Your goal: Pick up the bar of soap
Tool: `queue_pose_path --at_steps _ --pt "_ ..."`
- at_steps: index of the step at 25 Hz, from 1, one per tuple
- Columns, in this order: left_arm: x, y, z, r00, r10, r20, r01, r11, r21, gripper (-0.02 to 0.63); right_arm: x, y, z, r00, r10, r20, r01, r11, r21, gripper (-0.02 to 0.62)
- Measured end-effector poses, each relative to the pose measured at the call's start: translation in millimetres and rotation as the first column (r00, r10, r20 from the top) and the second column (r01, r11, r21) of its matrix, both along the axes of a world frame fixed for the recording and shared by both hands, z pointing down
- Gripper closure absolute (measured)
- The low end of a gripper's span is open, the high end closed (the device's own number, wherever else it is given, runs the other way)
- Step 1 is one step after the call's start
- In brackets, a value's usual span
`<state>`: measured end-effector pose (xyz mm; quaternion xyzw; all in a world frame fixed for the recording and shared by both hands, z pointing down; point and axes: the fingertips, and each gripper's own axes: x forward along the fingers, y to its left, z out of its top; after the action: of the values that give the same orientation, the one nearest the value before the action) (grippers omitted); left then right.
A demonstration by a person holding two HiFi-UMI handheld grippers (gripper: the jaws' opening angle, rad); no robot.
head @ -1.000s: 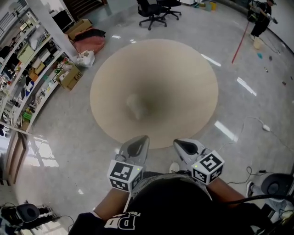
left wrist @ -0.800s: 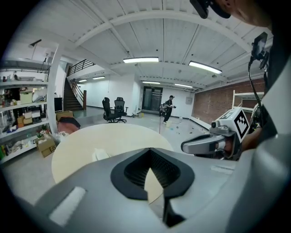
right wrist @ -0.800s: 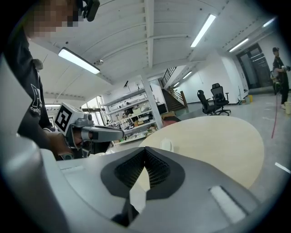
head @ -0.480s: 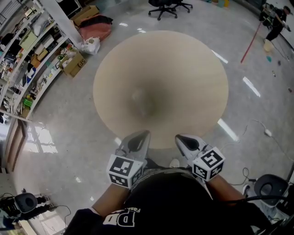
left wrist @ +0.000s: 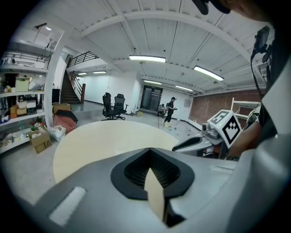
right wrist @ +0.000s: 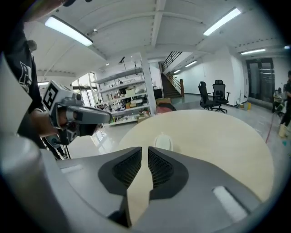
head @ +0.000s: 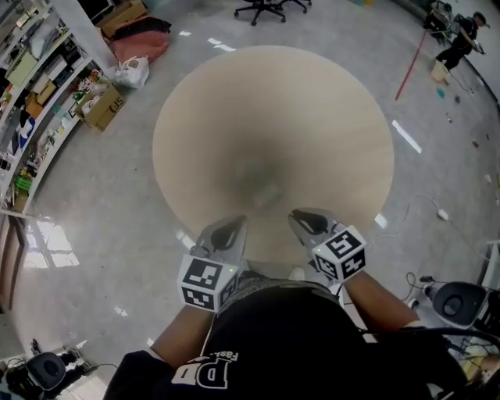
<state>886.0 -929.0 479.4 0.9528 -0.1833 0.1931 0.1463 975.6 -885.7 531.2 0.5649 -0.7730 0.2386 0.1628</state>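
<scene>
The bar of soap [head: 269, 193] is a small pale lump lying on the round beige table [head: 273, 101], a little in from its near edge. In the right gripper view the soap [right wrist: 163, 141] sits just beyond the jaw tips. My right gripper [head: 301, 216] [right wrist: 144, 149] hangs over the table's near edge; its jaws have just been opening and stand a narrow slit apart, with nothing between them. My left gripper [head: 232, 223] [left wrist: 149, 152] is beside it on the left, its tips meeting, empty. The soap does not show in the left gripper view.
Stocked shelves [head: 31, 101] and cardboard boxes [head: 101, 109] line the left side. Office chairs [head: 262, 9] stand behind the table. A person [head: 461, 39] and a red pole [head: 408, 66] are at the far right. Cables [head: 437, 211] lie on the floor at right.
Both grippers have moved forward from in front of the table to over its near edge. The table and the soap now lie closer in the head view.
</scene>
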Motion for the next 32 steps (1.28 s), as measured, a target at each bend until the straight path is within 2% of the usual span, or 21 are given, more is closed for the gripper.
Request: queue_pose_path --at_steps 6,12,16,21,27,32 --pt "-31.7 -19.6 14.8 0.999 0.036 -0.015 -0.037 0.998 -0.054 0.6 -5.1 -38.6 45.7 0.996 0.067 -0.061 -0.075 0.988 -0.134 0.513" --pt "-49.7 -47.3 27.3 0.997 0.071 -0.032 -0.074 0.994 -0.086 0.598 -5.1 -86.8 77.6 0.987 0.11 -0.115 -0.133 0.967 -0.216 0.424" --pt "-54.3 -52.9 31.2 0.995 0.082 -0.049 -0.088 0.989 -0.118 0.598 -0.7 -101.6 106.0 0.977 0.116 -0.176 -0.165 0.942 -0.293 0.365" --pt "-60.5 -64.6 38.5 0.996 0.074 -0.057 -0.081 0.986 -0.144 0.598 8.3 -117.6 120.7 0.965 0.144 -0.218 -0.21 0.923 -0.323 0.326" --pt "-74.0 -76.1 46.3 0.996 0.077 -0.054 -0.085 0.983 -0.165 0.598 5.6 -129.7 136.3 0.959 0.158 -0.235 -0.235 0.906 -0.352 0.327" --pt "-81.3 -80.3 47.6 0.997 0.063 -0.051 -0.071 0.984 -0.166 0.598 8.3 -129.4 137.6 0.96 0.183 -0.214 -0.25 0.903 -0.349 0.328"
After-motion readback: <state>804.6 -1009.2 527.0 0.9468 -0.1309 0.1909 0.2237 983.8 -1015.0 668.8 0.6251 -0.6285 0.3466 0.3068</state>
